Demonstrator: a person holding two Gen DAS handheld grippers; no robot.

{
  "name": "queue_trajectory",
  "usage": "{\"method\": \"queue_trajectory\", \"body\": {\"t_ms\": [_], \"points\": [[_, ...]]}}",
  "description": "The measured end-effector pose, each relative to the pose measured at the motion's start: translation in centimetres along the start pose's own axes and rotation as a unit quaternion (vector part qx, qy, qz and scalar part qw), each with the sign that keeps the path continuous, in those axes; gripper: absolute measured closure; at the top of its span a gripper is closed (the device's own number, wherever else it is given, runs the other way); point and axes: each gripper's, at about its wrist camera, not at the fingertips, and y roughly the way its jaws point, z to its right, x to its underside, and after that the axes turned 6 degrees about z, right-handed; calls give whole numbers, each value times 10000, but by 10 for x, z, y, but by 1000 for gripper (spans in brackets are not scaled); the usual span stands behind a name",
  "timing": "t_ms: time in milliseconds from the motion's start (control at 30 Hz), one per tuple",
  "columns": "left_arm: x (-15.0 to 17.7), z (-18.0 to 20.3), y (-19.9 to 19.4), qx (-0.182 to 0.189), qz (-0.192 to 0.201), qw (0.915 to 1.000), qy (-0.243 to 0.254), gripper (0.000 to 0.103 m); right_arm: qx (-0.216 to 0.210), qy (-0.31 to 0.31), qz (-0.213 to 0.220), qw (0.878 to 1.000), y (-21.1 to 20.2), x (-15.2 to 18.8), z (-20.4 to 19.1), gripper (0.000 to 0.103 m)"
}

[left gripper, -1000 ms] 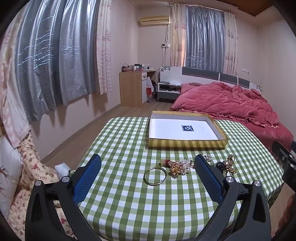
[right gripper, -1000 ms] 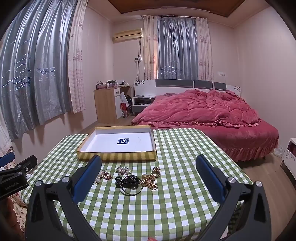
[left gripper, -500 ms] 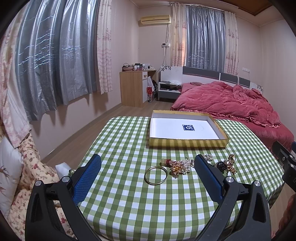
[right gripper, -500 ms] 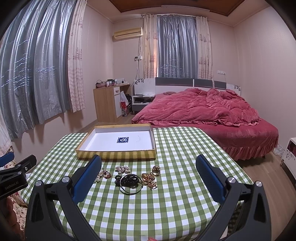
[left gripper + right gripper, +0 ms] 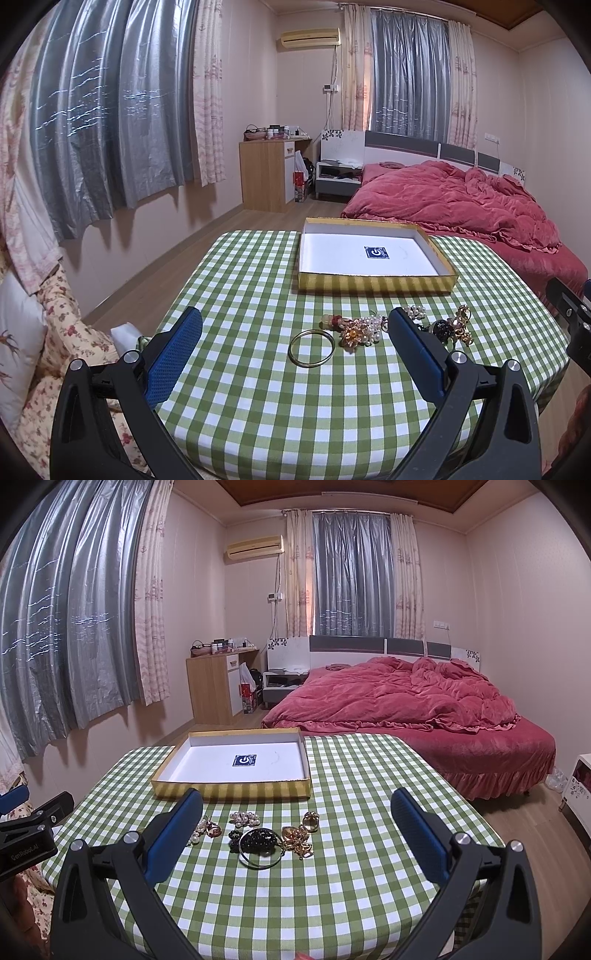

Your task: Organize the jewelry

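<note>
A shallow gold box (image 5: 373, 284) (image 5: 232, 788) with a white inside stands empty at the far side of the green checked table (image 5: 258, 387) (image 5: 351, 878). In front of it lies a cluster of jewelry: a gold bangle (image 5: 311, 348), a pearl and amber flower piece (image 5: 360, 330), a black beaded piece (image 5: 258, 840), pearls (image 5: 243, 818) and gold rings (image 5: 312, 819). My left gripper (image 5: 295, 354) is open and empty, above the near table with the bangle between its fingers in view. My right gripper (image 5: 295, 834) is open and empty, above the black piece.
A red-covered bed (image 5: 406, 709) stands behind the table on the right. A wooden cabinet (image 5: 269, 177) is at the back wall. A floral cushion (image 5: 55, 332) lies off the table's left edge. Curtains cover the left wall.
Both views have shifted only slightly; the jewelry sits a touch lower in the right wrist view. Both grippers stay open.
</note>
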Motion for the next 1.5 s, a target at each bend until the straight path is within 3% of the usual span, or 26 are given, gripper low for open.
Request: {"method": "queue_trajectory", "body": {"t_ms": [1500], "points": [[4,1,7,10,-247,9997,15,5,-23,38,-153,9999,10,8,2,103]]}}
